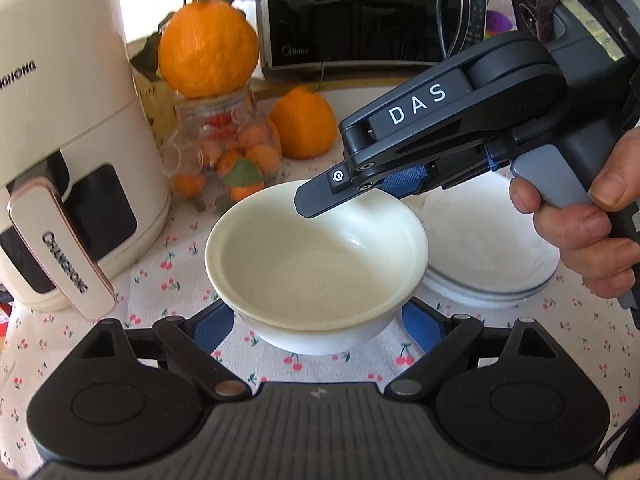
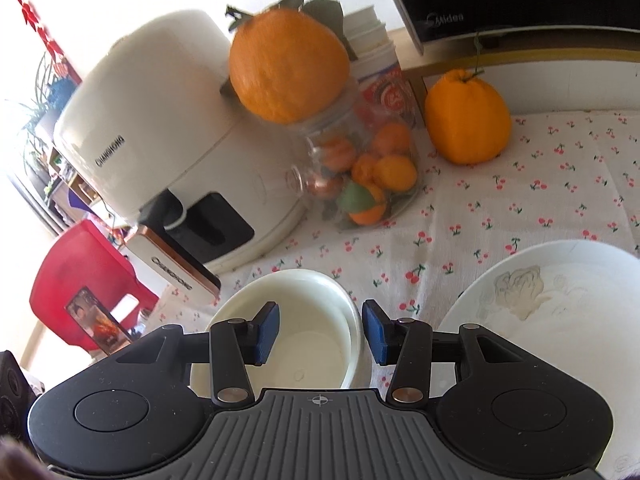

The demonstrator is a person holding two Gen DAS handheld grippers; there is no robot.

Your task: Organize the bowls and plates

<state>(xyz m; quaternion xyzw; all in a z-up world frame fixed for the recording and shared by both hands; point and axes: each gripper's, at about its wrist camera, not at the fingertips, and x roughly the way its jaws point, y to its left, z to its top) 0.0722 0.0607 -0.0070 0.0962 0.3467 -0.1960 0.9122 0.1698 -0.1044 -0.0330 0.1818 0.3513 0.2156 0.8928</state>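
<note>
A white bowl stands on the cherry-print tablecloth, stacked in a second white bowl beneath it. My left gripper is open, its blue pads on either side of the bowl's base. My right gripper hovers over the bowl's far right rim; in its own view the right gripper is open, with the bowl's right rim between the pads. A stack of white plates lies to the right of the bowl and shows in the right wrist view.
A white air fryer stands at the left. A glass jar of small oranges with a big orange on top sits behind the bowl, another orange beside it. A black microwave is at the back.
</note>
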